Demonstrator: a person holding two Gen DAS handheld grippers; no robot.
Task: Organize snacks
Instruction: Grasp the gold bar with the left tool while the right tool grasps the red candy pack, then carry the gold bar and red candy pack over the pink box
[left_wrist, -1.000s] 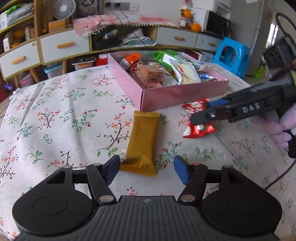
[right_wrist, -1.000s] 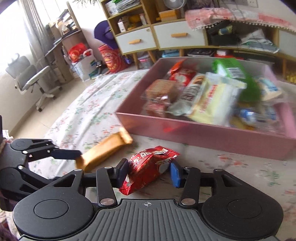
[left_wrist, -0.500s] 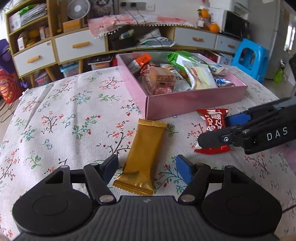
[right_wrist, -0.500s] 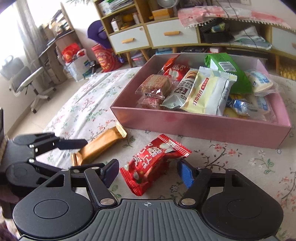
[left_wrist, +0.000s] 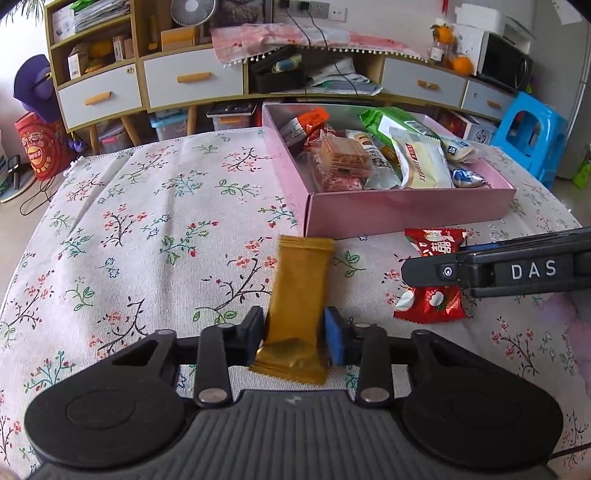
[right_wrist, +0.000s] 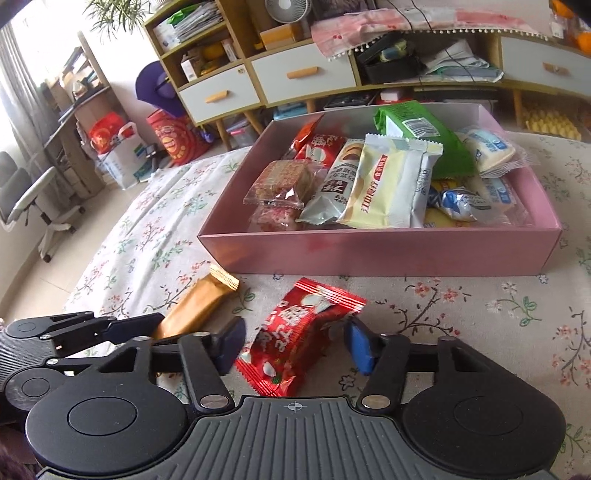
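Tongs on the left (left_wrist: 294, 329) pinch the near end of a gold snack bar (left_wrist: 299, 295), one pad against each long edge. The bar lies on the flowered cloth of the desk (left_wrist: 147, 229), its long axis running away from the left camera, far end pointing at the near left corner of the pink box (left_wrist: 406, 212). The right tongs (right_wrist: 293, 341) stand wide around a red snack packet (right_wrist: 299, 332), pads just beside its edges; I cannot tell whether they touch. The packet lies slantwise, its far end aimed up and right toward the box. Beyond both, the box sits on the desk, packed with wrapped snacks.
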